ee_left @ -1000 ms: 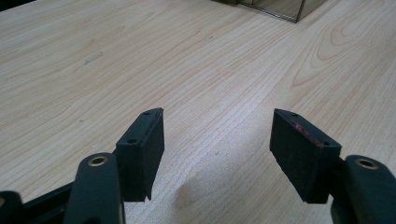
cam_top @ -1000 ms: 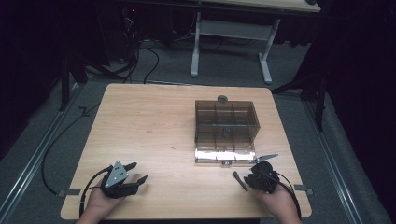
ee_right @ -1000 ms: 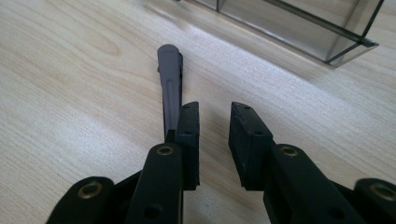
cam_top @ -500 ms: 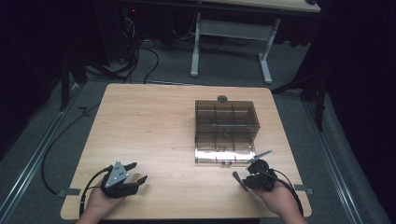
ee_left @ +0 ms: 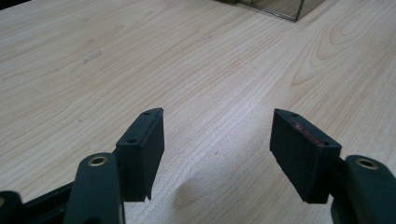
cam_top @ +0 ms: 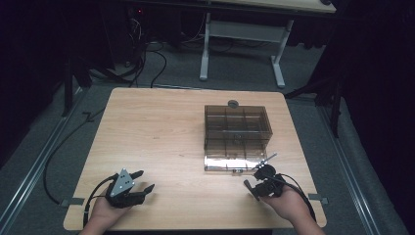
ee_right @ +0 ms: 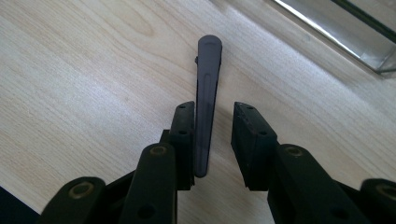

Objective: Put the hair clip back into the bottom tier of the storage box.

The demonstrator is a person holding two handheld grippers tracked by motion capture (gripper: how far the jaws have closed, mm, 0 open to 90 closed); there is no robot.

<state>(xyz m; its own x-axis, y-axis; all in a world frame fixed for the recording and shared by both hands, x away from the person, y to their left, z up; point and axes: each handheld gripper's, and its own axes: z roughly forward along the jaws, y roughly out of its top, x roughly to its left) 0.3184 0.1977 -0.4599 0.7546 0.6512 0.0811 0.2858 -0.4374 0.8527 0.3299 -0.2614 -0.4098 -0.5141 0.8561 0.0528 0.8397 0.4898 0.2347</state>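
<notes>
The wooden table (cam_top: 161, 132) carries everything here, its pale grain running beneath both pairs of jaws. Ahead of the right gripper (cam_top: 261, 178) and just beyond its jaw tips stands the clear smoky compartment box (cam_top: 237, 137), divided into small cells; its near front edge lies close in front of that gripper, and in the right gripper view the same box (ee_right: 345, 32) crosses the upper right corner, past the right-hand jaw. A small round grey knob (cam_top: 233, 103) sits on the table at the far side of the box, well apart from either gripper.

The left gripper (cam_top: 138, 182) rests low on the table near the person's edge, far to the side of the box. Its jaws stand wide apart with bare wood between them, and a corner of the box shows far ahead of them at the top of the left gripper view.

The right gripper (ee_right: 212, 140) has just been opening its jaws. They are partly spread, and the dark hair clip (ee_right: 206, 98) stands between them, lying along the inner face of the left-hand jaw with a clear gap to the right-hand one. The clip's rounded end reaches out past the jaw tips over the table. In the high view the clip (cam_top: 267, 159) is a thin sliver poking from the gripper toward the box's near corner.
</notes>
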